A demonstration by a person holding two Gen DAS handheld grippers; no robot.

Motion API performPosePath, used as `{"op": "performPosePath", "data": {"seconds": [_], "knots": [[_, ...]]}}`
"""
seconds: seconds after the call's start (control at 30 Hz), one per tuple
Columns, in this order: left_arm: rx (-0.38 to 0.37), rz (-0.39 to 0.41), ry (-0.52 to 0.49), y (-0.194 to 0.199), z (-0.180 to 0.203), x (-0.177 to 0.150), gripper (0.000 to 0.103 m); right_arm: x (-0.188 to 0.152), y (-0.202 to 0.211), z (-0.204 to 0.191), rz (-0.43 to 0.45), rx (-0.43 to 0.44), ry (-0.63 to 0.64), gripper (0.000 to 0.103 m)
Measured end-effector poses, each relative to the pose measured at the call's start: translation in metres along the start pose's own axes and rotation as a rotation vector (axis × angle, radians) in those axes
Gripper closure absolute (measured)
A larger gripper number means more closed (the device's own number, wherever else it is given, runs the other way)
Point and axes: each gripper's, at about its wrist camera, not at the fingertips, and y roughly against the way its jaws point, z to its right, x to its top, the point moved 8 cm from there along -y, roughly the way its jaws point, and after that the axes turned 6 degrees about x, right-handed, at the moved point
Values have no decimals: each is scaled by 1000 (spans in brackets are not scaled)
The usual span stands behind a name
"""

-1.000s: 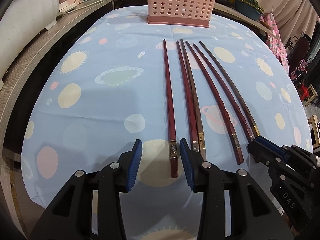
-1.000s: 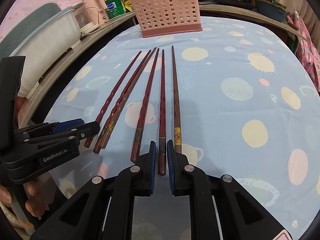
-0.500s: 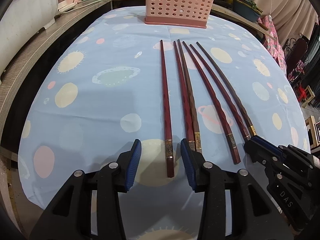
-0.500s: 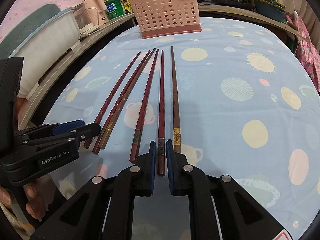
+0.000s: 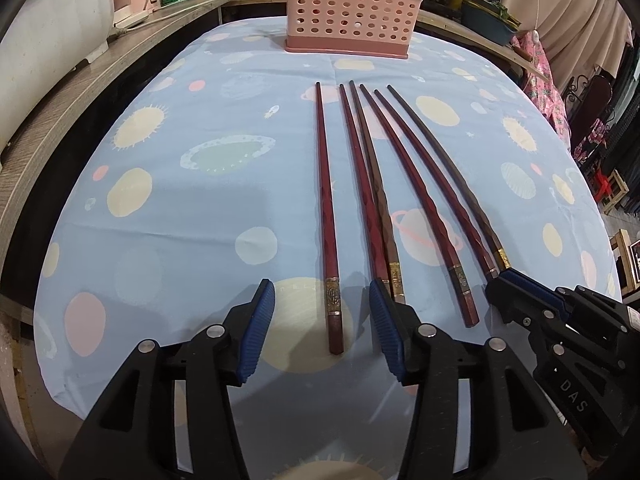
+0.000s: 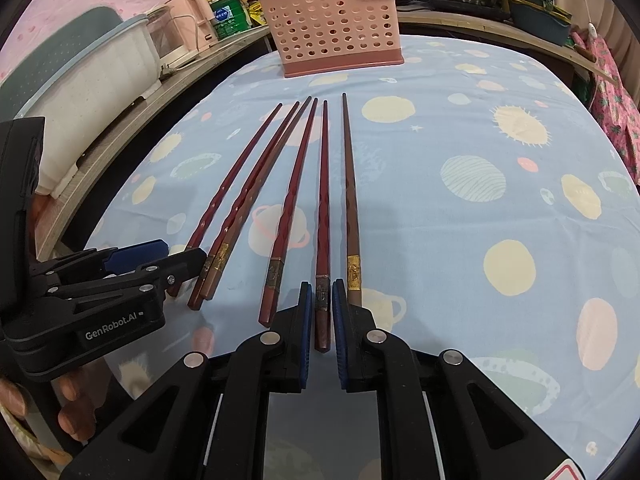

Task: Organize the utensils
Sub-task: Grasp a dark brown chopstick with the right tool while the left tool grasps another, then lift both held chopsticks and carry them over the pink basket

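Several dark red and brown chopsticks lie side by side on the blue planet-print tablecloth [image 5: 168, 216], tips toward a pink perforated basket [image 5: 352, 8] at the far edge. My left gripper [image 5: 322, 312] is open, its jaws on either side of the thick end of the leftmost red chopstick [image 5: 326, 208]. My right gripper [image 6: 321, 308] is shut on the thick end of a red chopstick [image 6: 323, 200], second from the right, which still lies on the cloth. The right gripper also shows in the left wrist view [image 5: 516, 292]; the left gripper shows in the right wrist view [image 6: 160, 258].
A wooden counter [image 5: 80, 92] runs along the left with a white appliance [image 6: 96, 80], a pink kettle and tins. Pots and bowls stand behind the basket [image 6: 336, 36]. A brown chopstick [image 6: 350, 200] lies just right of the held one.
Both grippers have drawn slightly back toward the near edge. The jaws stand as before: left open around the leftmost chopstick, right closed on its chopstick.
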Motion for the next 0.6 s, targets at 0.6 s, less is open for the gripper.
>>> {"op": "performPosePath", "data": {"seconds": [0.6], "knots": [[-54,2,54,18,-14,7,96,16,21,-5,55,1,-2,95]]}}
